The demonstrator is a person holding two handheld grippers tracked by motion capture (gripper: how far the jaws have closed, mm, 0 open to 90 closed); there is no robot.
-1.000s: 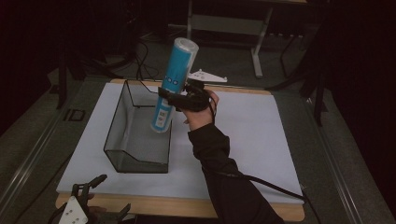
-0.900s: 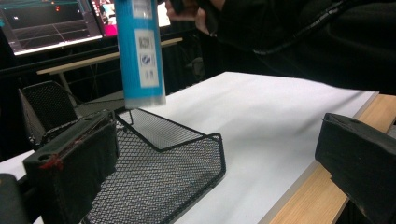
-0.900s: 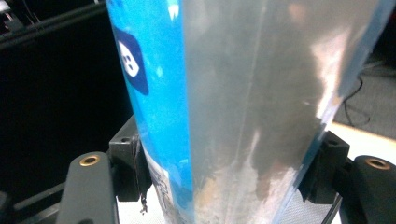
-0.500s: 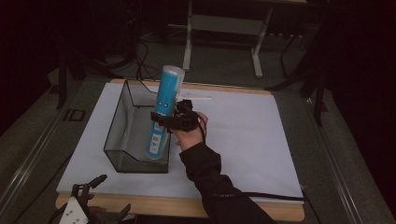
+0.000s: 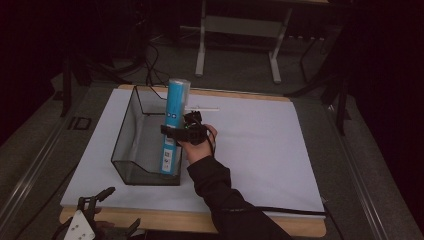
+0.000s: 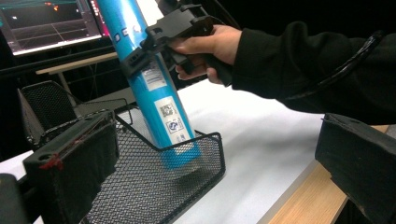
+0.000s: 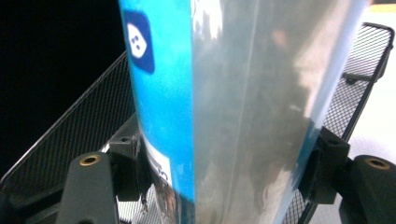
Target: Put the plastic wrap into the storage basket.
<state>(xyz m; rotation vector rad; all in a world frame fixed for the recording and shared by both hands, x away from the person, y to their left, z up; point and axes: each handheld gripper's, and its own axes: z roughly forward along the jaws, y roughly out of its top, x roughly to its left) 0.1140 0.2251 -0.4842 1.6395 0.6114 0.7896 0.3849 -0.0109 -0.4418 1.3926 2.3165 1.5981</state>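
Note:
A tall blue tube [image 5: 172,122] with white labels stands nearly upright, its lower end down inside a black wire-mesh basket [image 5: 125,131] on the white mat. My right gripper [image 5: 175,133] is shut on the tube around its middle, held from the basket's right side. In the right gripper view the tube [image 7: 224,93] sits between the two jaws, with mesh [image 7: 70,140] behind it. The left gripper view shows the tube's base [image 6: 175,154] low in the basket [image 6: 154,191]. My left gripper [image 5: 120,209] rests at the table's front left corner, open and holding nothing.
The white mat [image 5: 260,150] lies on a wooden table whose front edge [image 5: 280,227] shows. A thin white object [image 5: 202,107] lies behind the basket. The right forearm [image 5: 220,190] crosses the mat's front middle. A lit monitor [image 6: 46,23] stands off the table.
The right gripper has brought the tube down and toward the front, from tilted above the basket to nearly upright with its base inside. The left gripper has stayed put.

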